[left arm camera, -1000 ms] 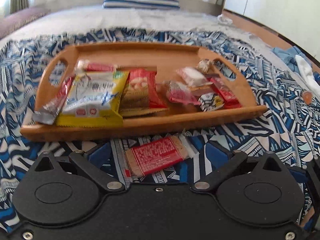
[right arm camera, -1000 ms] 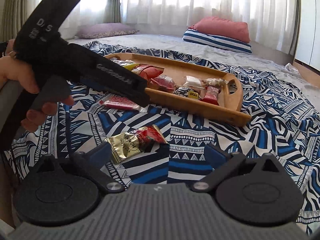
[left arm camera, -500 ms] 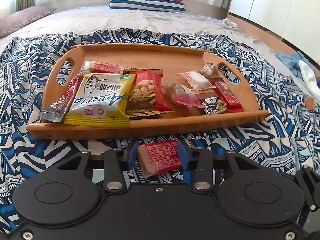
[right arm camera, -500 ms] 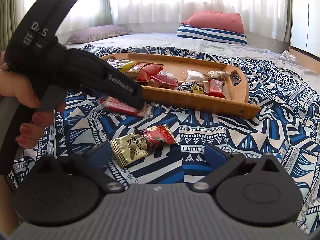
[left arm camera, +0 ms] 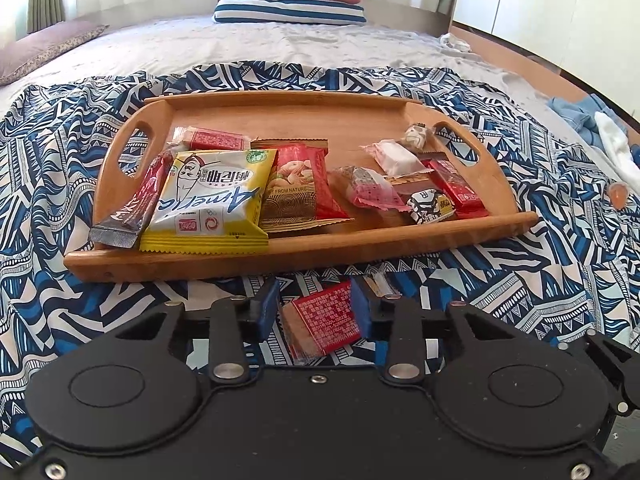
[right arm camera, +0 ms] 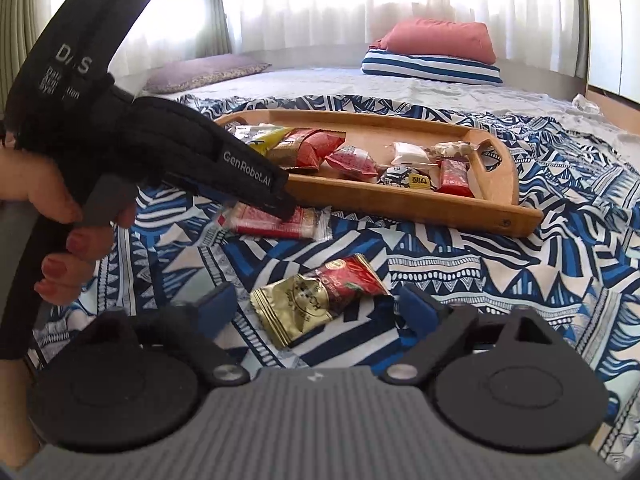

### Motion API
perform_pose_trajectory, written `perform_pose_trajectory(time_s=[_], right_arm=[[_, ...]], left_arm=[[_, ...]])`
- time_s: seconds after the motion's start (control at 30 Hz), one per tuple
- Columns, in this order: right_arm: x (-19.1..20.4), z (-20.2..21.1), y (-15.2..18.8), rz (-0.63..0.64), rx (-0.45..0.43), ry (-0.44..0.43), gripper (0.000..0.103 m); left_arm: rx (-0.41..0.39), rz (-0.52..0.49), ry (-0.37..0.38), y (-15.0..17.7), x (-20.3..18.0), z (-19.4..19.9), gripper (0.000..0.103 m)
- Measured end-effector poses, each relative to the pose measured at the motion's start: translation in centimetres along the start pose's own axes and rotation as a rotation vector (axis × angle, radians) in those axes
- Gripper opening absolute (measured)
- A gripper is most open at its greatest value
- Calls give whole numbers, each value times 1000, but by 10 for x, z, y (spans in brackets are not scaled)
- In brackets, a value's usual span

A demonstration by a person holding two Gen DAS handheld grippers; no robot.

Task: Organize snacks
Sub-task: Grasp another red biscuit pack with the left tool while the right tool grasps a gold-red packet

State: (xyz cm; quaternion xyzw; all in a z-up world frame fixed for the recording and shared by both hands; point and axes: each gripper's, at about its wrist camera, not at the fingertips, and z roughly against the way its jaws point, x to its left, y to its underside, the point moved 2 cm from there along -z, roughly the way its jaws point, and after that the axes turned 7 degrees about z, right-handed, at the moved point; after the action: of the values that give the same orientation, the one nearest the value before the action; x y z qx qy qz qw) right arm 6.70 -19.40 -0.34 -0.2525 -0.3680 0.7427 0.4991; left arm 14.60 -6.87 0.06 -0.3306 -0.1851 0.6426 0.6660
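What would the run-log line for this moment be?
left tongs: shut on red wafer pack | right tongs: closing, open around gold-red packet, both on cloth | tray: holds other snacks

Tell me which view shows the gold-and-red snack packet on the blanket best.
The right wrist view: the gold-and-red snack packet lies whole and unobstructed on the blanket, between the right gripper's fingers, which do not touch it. The left wrist view does not show it at all.
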Motion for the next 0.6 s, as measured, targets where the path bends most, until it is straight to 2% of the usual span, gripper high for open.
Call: perform_pose_trajectory(time_s=[0.07, 0.1, 0.27, 0.53, 0.6], right_arm=[[-1, 1, -1, -3, -7, 14, 70], [-2, 2, -1, -10, -9, 14, 69], [-12, 9, 2, -60, -22, 24, 68], [-25, 19, 6, -68, -34, 131, 68], [-28, 20, 8, -70, -34, 158, 68]], left_arm=[[0, 1, 0, 0, 1, 0, 40], [1, -1, -2, -1, 1, -1, 41], [-9, -4, 0, 2, 1, 0, 49], [-39, -65, 11, 9, -11, -3, 76], [-42, -64, 6, 11, -14, -6, 76]])
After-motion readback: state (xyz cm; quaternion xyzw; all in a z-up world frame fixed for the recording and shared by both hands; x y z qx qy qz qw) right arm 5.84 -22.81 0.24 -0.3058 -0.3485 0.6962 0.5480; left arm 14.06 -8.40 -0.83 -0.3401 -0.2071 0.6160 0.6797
